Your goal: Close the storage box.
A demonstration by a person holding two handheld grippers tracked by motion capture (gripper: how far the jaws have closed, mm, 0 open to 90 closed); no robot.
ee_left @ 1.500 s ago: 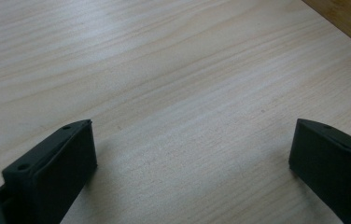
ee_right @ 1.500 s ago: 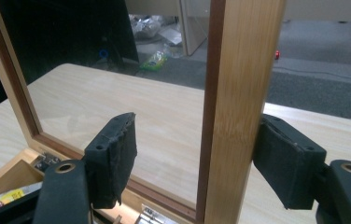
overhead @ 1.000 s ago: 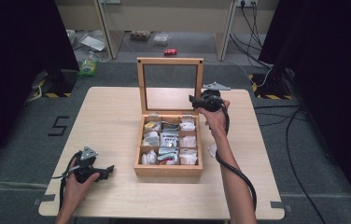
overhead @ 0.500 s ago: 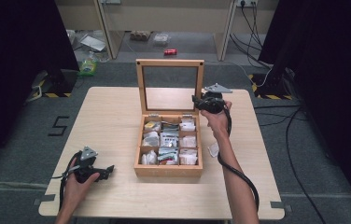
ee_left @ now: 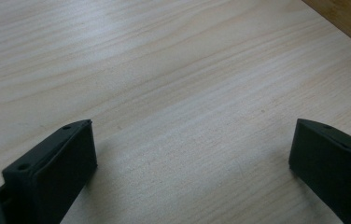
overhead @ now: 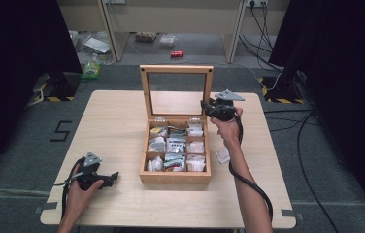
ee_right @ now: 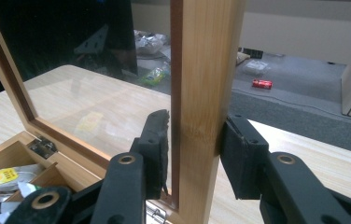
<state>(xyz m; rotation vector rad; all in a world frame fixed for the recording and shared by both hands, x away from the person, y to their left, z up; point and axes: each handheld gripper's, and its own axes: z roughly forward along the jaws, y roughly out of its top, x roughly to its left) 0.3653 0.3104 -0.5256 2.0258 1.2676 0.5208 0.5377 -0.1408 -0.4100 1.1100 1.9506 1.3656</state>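
A wooden box (overhead: pixel 174 177) with compartments of tea bags and packets stands mid-table, its glass-paned lid (overhead: pixel 176 69) upright. My right gripper (overhead: pixel 206 106) is at the lid's right side. In the right gripper view its jaws have just been closing, and the right gripper (ee_right: pixel 194 140) now has both pads pressed on the lid's wooden frame (ee_right: pixel 206 70). My left gripper (overhead: pixel 114 175) rests near the table's front left, away from the box. In the left gripper view the left gripper (ee_left: pixel 192 158) is open over bare wood, with nothing between its jaws.
A small white packet (overhead: pixel 223 155) lies on the table (overhead: pixel 112 121) just right of the box. Cables trail from both grippers. Beyond the table's far edge are a red can (overhead: pixel 176 54) and clutter on the floor.
The right gripper's jaws have closed onto the lid's right frame, with the hand barely shifting. The left hand and gripper have stayed still.
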